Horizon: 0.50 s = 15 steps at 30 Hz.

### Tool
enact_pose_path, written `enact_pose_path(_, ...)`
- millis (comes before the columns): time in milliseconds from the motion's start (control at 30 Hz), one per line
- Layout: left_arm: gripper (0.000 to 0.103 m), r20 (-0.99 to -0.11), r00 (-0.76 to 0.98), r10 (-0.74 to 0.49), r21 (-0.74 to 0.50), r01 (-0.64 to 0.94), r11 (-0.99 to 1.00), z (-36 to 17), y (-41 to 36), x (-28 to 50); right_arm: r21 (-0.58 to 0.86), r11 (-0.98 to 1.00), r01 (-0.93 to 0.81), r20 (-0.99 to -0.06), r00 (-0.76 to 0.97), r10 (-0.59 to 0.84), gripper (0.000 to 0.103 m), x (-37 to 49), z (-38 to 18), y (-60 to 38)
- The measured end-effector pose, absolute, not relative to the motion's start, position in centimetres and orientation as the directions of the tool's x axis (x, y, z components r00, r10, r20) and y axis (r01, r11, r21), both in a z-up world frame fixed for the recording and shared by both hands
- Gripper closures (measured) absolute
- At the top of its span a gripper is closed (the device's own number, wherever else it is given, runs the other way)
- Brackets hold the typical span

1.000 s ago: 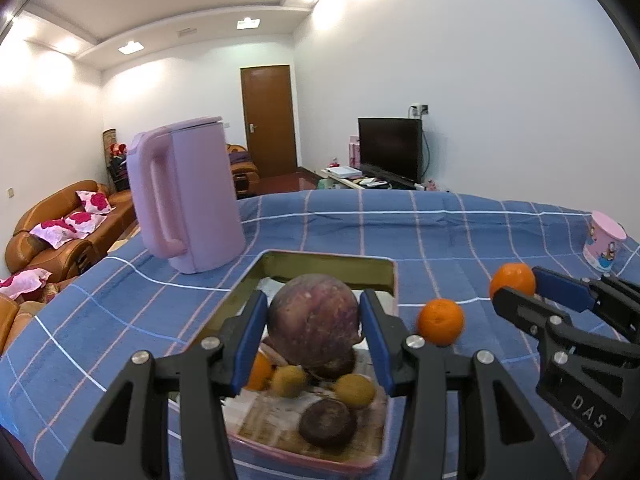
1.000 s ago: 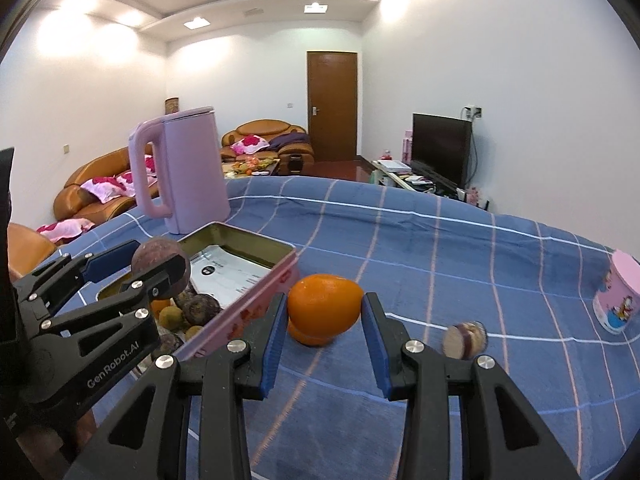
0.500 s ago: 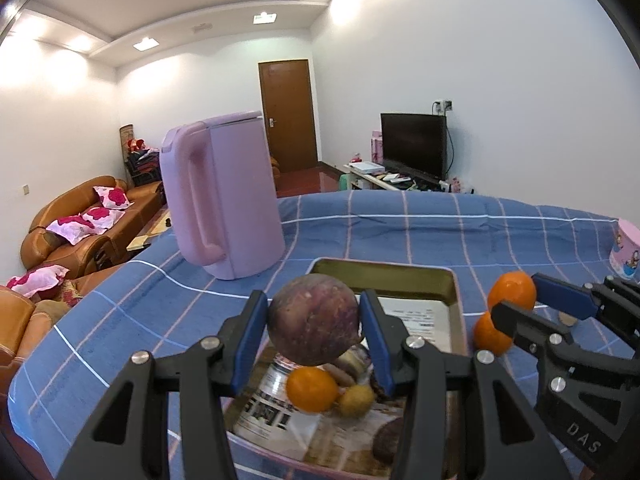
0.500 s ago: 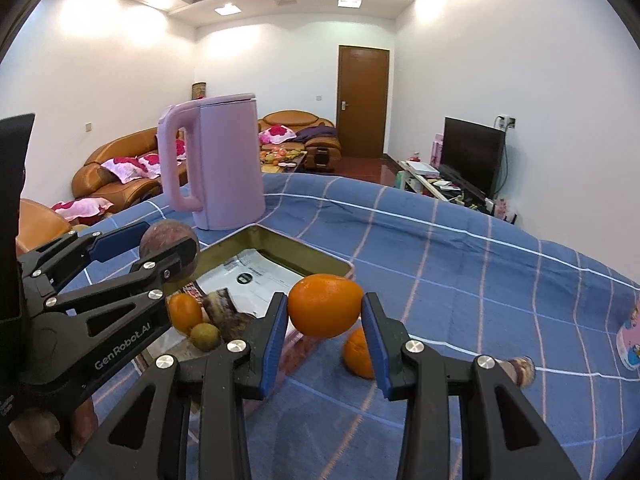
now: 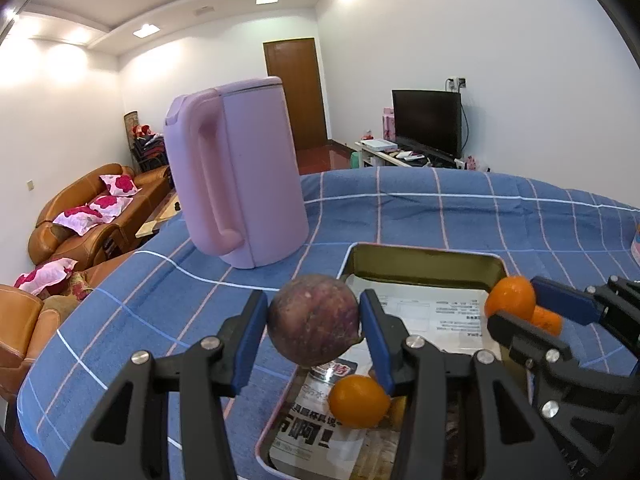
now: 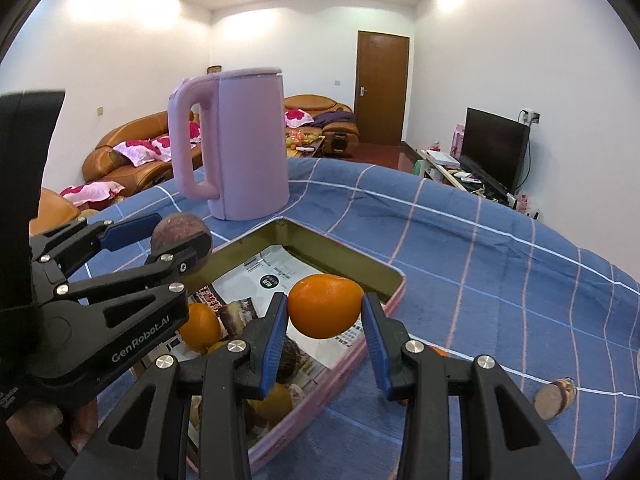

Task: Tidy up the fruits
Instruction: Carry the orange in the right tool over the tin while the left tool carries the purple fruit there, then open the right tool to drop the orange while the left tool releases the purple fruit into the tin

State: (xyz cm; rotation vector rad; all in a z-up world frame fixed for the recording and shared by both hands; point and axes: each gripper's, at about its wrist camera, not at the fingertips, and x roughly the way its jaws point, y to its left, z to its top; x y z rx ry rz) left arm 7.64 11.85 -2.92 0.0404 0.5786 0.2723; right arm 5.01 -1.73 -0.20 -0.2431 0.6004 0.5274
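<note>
The left gripper clamps a purple fruit over the tin tray's left edge. The right gripper squeezes an orange above the tray's paper-lined interior, near its right rim.

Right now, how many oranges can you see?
3 oranges: held orange in right gripper, tray orange in tray, cloth orange beside tray; more may hide.
</note>
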Motion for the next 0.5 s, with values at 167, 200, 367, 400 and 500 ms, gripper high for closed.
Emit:
enact_pose_path(167,0.054,-0.541,0.799,0.261,0.118,-0.235,0.965,-3.2,11.9,7.9,-0.065,0.84,-0.539,-0.606,0.69,0.396,0.063,5.4,-0.7,-1.5)
enact_pose_path(200,0.054,-0.54,0.8,0.261,0.121,-0.233,0.965,-3.2,11.9,7.9,-0.064,0.839,-0.54,-0.608,0.688,0.397,0.063,5.5,-0.8,-1.4)
enact_pose_path(367,0.054,-0.541,0.8,0.261,0.131,-0.226,0.965,-3.2,11.9,8.1,-0.064,0.836,-0.545,-0.617,0.68,0.396,0.063,5.8,-1.1,-1.0)
enact_pose_path(400,0.054,-0.541,0.799,0.262,0.136,-0.224,0.965,-3.2,11.8,8.2,-0.064,0.835,-0.546,-0.618,0.679,0.397,0.063,5.8,-1.2,-1.0)
enact_pose_path(500,0.054,-0.544,0.798,0.259,0.143,-0.216,0.966,-3.2,11.8,8.3,-0.064,0.834,-0.549,-0.621,0.676,0.397,0.063,6.0,-1.4,-0.8)
